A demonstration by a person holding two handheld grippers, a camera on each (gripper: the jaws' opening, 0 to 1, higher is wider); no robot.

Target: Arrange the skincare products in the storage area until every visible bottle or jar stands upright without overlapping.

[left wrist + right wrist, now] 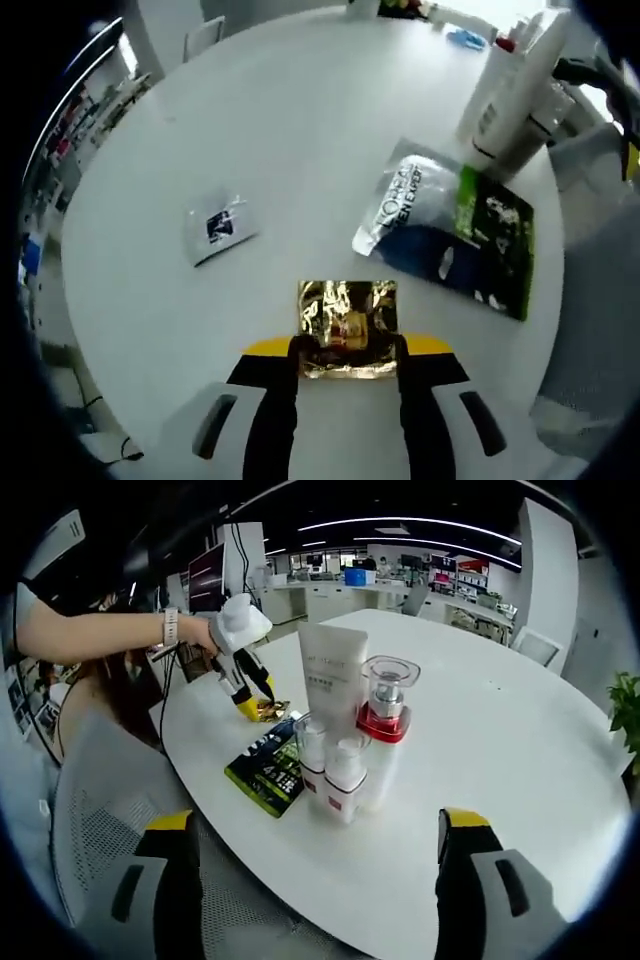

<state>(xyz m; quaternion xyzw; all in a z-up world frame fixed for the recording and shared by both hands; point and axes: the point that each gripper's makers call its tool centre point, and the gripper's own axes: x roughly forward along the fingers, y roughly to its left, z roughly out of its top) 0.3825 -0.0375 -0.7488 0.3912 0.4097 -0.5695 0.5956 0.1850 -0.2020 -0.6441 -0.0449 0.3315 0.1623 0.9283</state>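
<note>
round white tabletop (520, 740) | mesh chair (95, 830) just beside its near edge | green plant (628, 715) past its right edge | office desks (330, 595) well behind it

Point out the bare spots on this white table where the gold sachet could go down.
Bare table spreads beyond the small white sachet and left of the blue-green pouch. The far side past the red-collared pump bottle is also free. It is crowded around the white tube and the small bottles. The left gripper holds the gold sachet.
</note>
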